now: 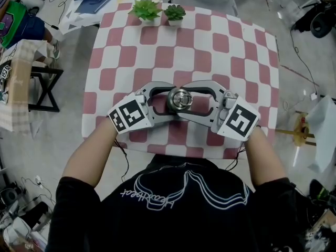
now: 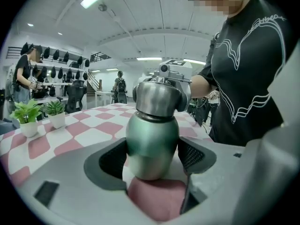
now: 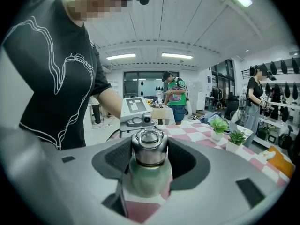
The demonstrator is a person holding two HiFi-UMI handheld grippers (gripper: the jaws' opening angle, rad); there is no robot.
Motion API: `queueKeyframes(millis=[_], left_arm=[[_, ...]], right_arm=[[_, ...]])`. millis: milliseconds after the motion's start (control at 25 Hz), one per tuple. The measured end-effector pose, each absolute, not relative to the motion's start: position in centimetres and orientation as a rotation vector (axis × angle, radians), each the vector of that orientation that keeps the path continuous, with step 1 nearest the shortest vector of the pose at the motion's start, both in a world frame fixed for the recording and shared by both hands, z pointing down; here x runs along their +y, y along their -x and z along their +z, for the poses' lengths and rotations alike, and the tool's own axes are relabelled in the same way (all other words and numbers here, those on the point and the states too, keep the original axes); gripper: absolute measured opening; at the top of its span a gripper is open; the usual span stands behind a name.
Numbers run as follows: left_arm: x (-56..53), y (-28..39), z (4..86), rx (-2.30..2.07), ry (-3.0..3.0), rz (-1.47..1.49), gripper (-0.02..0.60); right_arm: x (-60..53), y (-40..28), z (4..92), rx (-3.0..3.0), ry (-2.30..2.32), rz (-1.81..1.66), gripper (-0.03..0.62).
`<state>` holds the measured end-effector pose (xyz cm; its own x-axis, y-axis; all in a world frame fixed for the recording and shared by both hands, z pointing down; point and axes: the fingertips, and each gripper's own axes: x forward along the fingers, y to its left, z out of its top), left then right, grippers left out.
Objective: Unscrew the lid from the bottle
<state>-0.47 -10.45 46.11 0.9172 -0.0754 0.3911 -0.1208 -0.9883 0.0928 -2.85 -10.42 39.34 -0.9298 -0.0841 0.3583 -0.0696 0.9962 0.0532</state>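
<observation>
Your left gripper is clenched on the green body of the bottle, with a pad pressed against each side. Your right gripper is clenched on the silver lid, and the lid sits on the bottle's neck. The bottle stands upright on the checkered table, near your edge, with the grippers meeting on it from left and right. Two potted plants sit at the far edge, well apart from the bottle.
</observation>
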Motion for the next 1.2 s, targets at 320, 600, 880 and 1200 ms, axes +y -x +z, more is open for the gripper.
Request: queueKeyframes(millis=[320,600,880,1200], left_arm=[[-10.3,0.6,46.2,0.003,-2.965,0.678,0.345],[-10.2,0.6,46.3,0.072,-2.957,0.728,0.345],[-10.3,0.6,46.3,0.026,-2.955,0.711,0.345],[-10.3,0.5,46.1,-0.198,-2.924,0.657,0.345]], right_arm=[[-10.3,2.9,39.4,-2.733,0.024,-0.08,0.247],[-10.2,2.9,39.5,-2.719,0.069,-0.089,0.247],[-10.4,2.9,39.6,-2.717,0.03,-0.055,0.261],[-11.1,2.3,38.3,-2.797,-0.246,0.035,0.321]])
